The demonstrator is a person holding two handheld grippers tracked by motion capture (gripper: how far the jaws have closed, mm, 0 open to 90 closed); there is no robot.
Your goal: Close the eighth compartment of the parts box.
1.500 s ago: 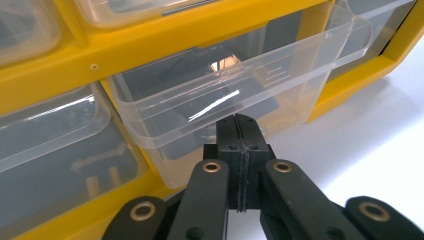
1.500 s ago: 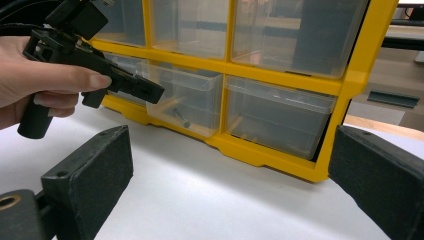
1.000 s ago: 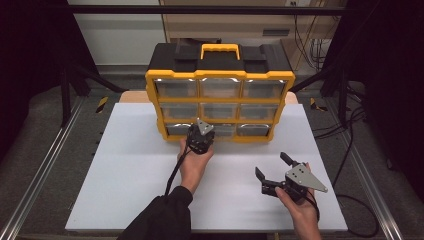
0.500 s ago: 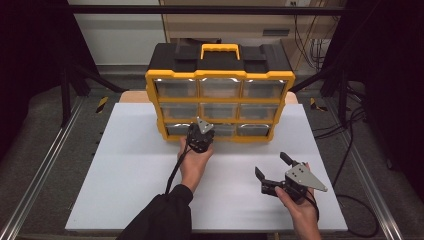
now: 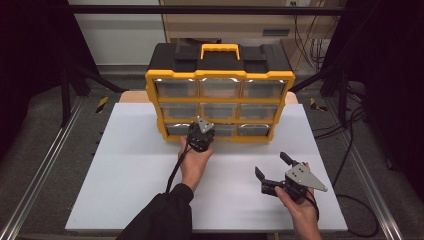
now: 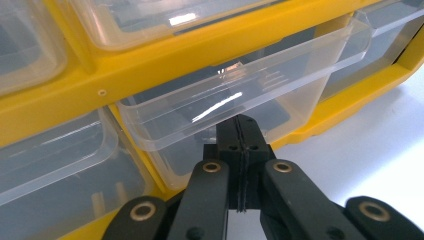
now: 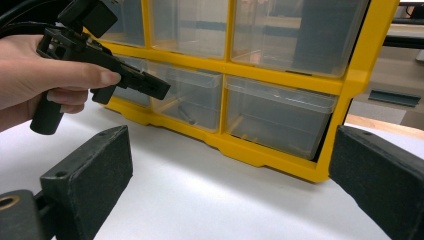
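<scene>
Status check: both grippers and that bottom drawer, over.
Left gripper shut, tips at the bottom middle drawer, which is slightly out. Right gripper open, idle over the white table. Nothing in the way.

White tabletop [image 5: 125, 170], yellow-and-black drawer organizer [image 5: 220, 95] upright on its far half, near a wooden board edge.

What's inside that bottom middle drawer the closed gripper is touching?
Through the clear middle drawer a dark, slim, screw-like piece and a pale divider show. The left gripper hides part of its front; exactly what the piece is stays unclear.
</scene>
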